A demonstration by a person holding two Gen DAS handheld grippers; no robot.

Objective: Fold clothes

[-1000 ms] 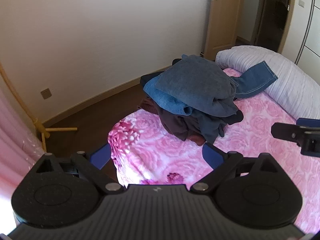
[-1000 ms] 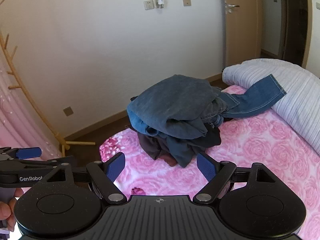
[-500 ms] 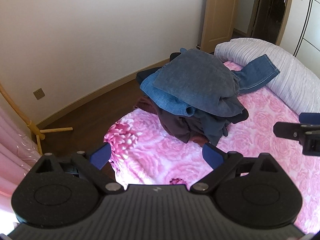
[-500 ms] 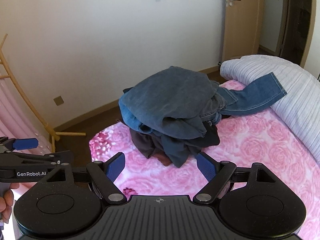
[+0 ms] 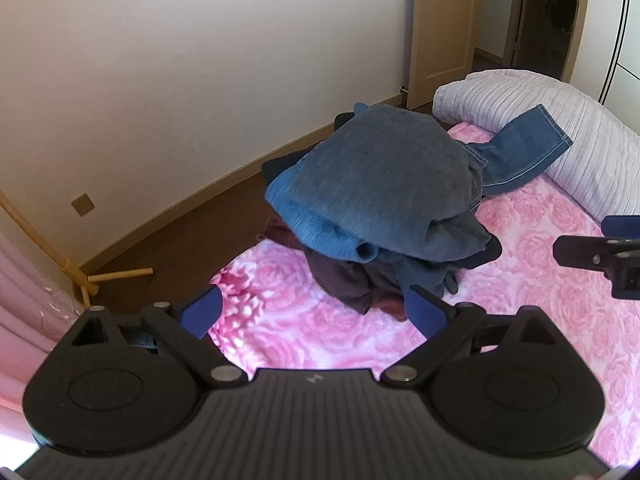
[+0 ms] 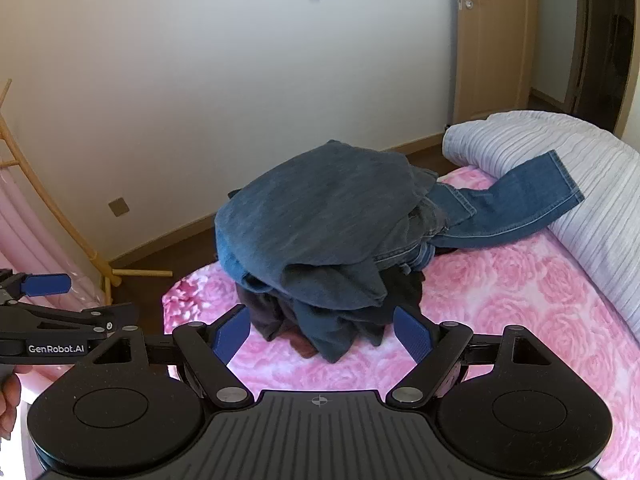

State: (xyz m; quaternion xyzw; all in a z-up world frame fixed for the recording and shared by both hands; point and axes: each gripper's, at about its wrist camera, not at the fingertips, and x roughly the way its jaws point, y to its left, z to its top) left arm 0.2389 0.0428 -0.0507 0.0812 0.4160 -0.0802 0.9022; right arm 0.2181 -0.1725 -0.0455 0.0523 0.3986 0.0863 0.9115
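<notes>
- Well, a heap of clothes point(image 6: 320, 240) sits mid-frame on the pink bed point(image 6: 520, 300), gray-blue top uppermost, one jeans leg point(image 6: 516, 204) trailing right.
- Left gripper point(image 5: 316, 312) and right gripper point(image 6: 322, 334) both gape wide, empty, touching nothing.

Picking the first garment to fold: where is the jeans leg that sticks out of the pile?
In both wrist views the jeans leg juts from the right side of the clothes pile, its hem resting on the ribbed white duvet above the pink floral bedspread.

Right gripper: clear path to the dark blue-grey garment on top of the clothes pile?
Probably yes. The right gripper is open and faces the dark blue-grey top garment with nothing between them. The left gripper sits off to the side, clear of that path.
</notes>
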